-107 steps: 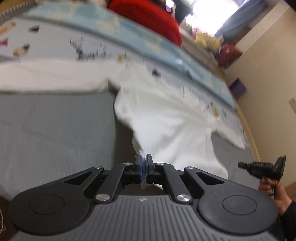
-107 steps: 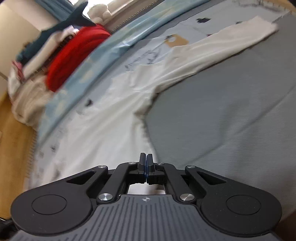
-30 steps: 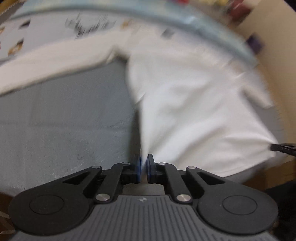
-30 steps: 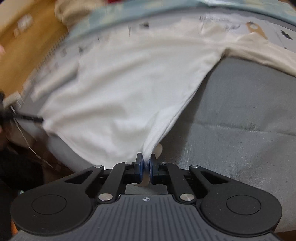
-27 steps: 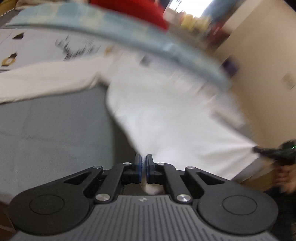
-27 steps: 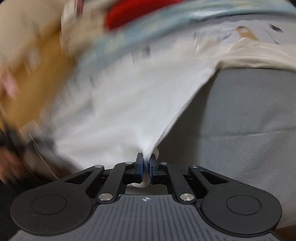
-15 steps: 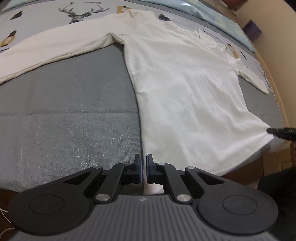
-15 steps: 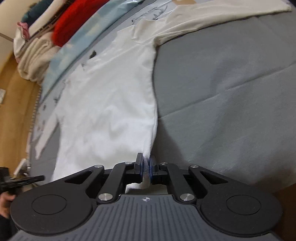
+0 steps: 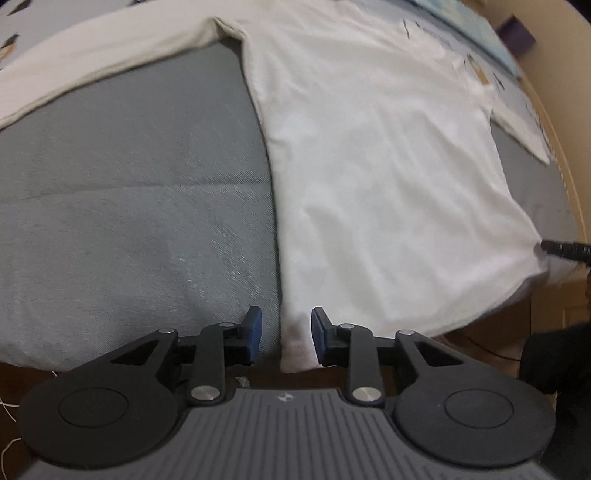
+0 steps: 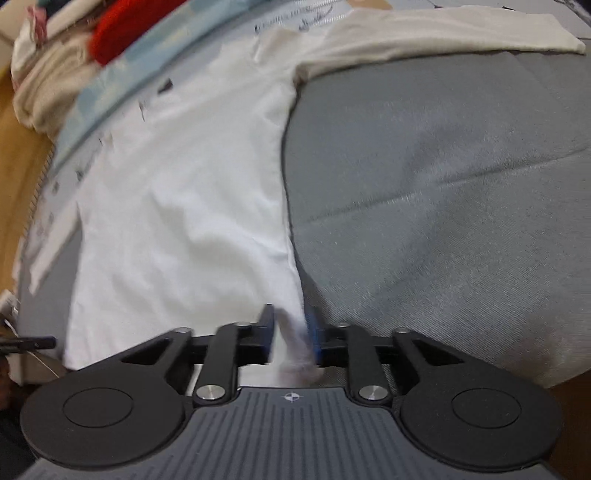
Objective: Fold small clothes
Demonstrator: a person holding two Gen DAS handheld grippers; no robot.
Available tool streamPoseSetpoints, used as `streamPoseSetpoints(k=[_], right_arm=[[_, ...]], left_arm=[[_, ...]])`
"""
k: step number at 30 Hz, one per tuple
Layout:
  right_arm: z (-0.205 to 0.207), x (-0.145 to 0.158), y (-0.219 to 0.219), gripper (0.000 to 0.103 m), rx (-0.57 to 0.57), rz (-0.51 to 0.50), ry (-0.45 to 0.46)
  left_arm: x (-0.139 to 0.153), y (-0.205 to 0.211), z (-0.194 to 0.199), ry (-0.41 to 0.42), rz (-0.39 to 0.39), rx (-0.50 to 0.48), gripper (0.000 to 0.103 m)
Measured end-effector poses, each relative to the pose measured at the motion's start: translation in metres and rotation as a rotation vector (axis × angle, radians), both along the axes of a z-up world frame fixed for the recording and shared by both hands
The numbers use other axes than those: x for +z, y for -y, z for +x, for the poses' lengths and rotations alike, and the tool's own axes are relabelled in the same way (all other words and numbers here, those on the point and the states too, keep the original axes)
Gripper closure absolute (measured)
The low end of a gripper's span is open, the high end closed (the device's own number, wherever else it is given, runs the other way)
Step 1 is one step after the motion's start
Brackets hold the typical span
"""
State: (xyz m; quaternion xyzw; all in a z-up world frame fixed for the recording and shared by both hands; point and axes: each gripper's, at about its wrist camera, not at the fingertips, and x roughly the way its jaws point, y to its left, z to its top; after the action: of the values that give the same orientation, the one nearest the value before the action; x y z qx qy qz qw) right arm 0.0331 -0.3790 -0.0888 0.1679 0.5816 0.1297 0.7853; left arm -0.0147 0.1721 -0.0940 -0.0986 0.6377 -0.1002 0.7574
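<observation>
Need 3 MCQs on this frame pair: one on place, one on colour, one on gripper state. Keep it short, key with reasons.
1. Where does the white long-sleeved shirt lie?
A. Spread flat on the grey bed cover
B. Hung on a hanger
C. Bunched in a basket

2. What colour is the soft bundle at the top left of the right wrist view?
A. Green
B. Red
C. Black

3. How do the jaws of the left gripper stand?
A. Shut on a sleeve
B. Shut on the hem
C. Open, hem corner loose between them

Key: 1 A, the shirt's body and sleeves lie spread on the grey cover. 2 B, the blurred bundle is clearly red. 3 C, a wide gap shows between the blue pads, neither touching the cloth.
</observation>
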Motion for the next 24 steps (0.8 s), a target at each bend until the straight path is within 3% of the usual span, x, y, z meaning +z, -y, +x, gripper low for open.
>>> streamPoseSetpoints(k=[3, 5, 7, 8, 11, 13, 15, 17, 19, 24], right_arm=[[-0.002, -0.005, -0.005, 0.062, 0.025, -0.034, -0.011], [-0.004, -0.008, -0.009, 0.062, 0.043, -0.061, -0.026], [-0.005, -0.012, -0.014, 0.062, 0.072, -0.094, -0.046], [-0.007, -0.013, -0.016, 0.062, 0.090, -0.103, -0.059], [-0.015, -0.014, -0.029, 0.085, 0.178, -0.088, -0.074], [-0.020, -0.006, -0.036, 0.086, 0.246, -0.028, -0.034], [-0.021, -0.007, -0.038, 0.094, 0.262, -0.037, -0.038], [-0.021, -0.018, -0.038, 0.094, 0.253, -0.148, -0.087], [-0.022, -0.020, -0.038, 0.094, 0.256, -0.169, -0.097], [-0.027, -0.006, -0.042, 0.092, 0.270, -0.197, -0.016]], left_arm=[[-0.008, 0.010, 0.002, -0.025, 0.029, -0.044, 0.071], [-0.015, 0.016, -0.001, -0.042, 0.056, -0.080, 0.071], [-0.021, 0.024, -0.002, -0.051, 0.088, -0.124, 0.084], [-0.022, 0.027, -0.003, -0.046, 0.115, -0.143, 0.097], [-0.012, 0.020, -0.002, 0.008, 0.126, -0.106, 0.098], [-0.012, 0.015, -0.002, -0.010, 0.141, -0.095, 0.098], [-0.018, 0.024, -0.007, -0.046, 0.173, -0.153, 0.098], [-0.017, 0.034, -0.010, -0.042, 0.191, -0.204, 0.097], [-0.008, 0.032, -0.007, -0.010, 0.192, -0.182, 0.095], [0.015, 0.014, 0.001, 0.087, 0.112, -0.085, 0.095]])
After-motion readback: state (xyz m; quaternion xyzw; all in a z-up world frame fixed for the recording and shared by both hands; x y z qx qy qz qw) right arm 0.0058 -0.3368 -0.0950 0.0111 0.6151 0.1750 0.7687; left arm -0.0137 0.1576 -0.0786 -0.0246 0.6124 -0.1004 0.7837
